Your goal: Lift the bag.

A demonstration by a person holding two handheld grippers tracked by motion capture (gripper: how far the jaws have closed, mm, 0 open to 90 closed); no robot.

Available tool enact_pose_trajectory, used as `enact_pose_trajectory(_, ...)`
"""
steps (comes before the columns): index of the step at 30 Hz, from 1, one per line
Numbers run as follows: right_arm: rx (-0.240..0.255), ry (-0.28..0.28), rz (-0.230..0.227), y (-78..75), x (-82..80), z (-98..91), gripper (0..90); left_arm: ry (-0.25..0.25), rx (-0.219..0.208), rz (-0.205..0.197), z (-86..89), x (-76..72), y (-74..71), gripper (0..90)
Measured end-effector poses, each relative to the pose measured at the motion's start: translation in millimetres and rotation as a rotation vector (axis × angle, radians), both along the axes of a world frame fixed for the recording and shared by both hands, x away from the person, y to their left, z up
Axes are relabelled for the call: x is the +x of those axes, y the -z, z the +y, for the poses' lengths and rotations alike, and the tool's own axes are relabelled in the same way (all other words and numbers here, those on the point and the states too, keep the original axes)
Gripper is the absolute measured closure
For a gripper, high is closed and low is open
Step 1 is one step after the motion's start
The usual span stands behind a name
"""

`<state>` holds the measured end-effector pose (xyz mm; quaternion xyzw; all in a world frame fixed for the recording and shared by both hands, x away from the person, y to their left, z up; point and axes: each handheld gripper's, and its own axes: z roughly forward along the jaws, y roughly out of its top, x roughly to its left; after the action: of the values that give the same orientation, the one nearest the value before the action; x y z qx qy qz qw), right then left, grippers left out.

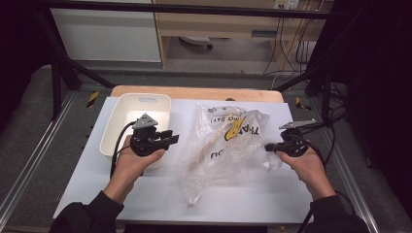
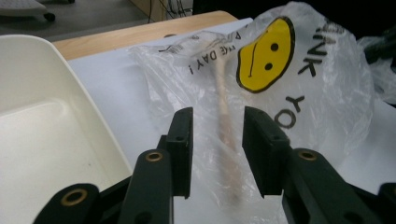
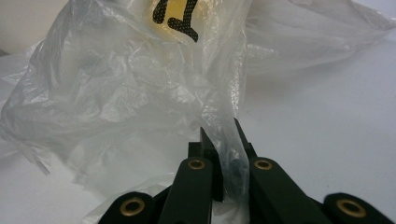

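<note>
A clear plastic bag with a yellow smiley face and black lettering lies crumpled in the middle of the white table top. Inside it lies a long wooden utensil. My right gripper holds the bag's right edge; in the right gripper view its jaws are shut on a fold of the bag at the gripper. My left gripper hovers just left of the bag, over the tub's near corner. Its jaws stand open, framing the utensil, nothing between them.
A cream plastic tub, empty, stands at the left of the white sheet. A wooden table edge runs along the back. Black frame bars and cables stand around the table.
</note>
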<state>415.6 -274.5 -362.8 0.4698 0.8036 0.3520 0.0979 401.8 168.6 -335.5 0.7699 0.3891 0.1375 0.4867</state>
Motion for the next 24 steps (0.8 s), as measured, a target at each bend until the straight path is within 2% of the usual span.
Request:
enact_pose_trajectory(5,-0.004,0.002,0.014,8.6,-4.5,-0.3,90.0,-0.011,0.004,-0.031,3.4,-3.4,-4.5,61.7)
enact_pose_trajectory(13,-0.013,0.008,0.026,27.8,-21.3,-1.0,90.0,-0.061,-0.01,-0.12,13.4,-13.7,-7.8,46.8)
enact_pose_trajectory(19,-0.014,0.024,0.039,46.2,-33.9,-1.8,90.0,-0.114,-0.044,-0.143,29.4,-18.3,-7.0,36.8)
enact_pose_trajectory(24,-0.016,0.036,0.037,59.0,-45.2,-1.9,90.0,-0.165,-0.06,-0.164,44.2,-23.1,-4.6,33.7)
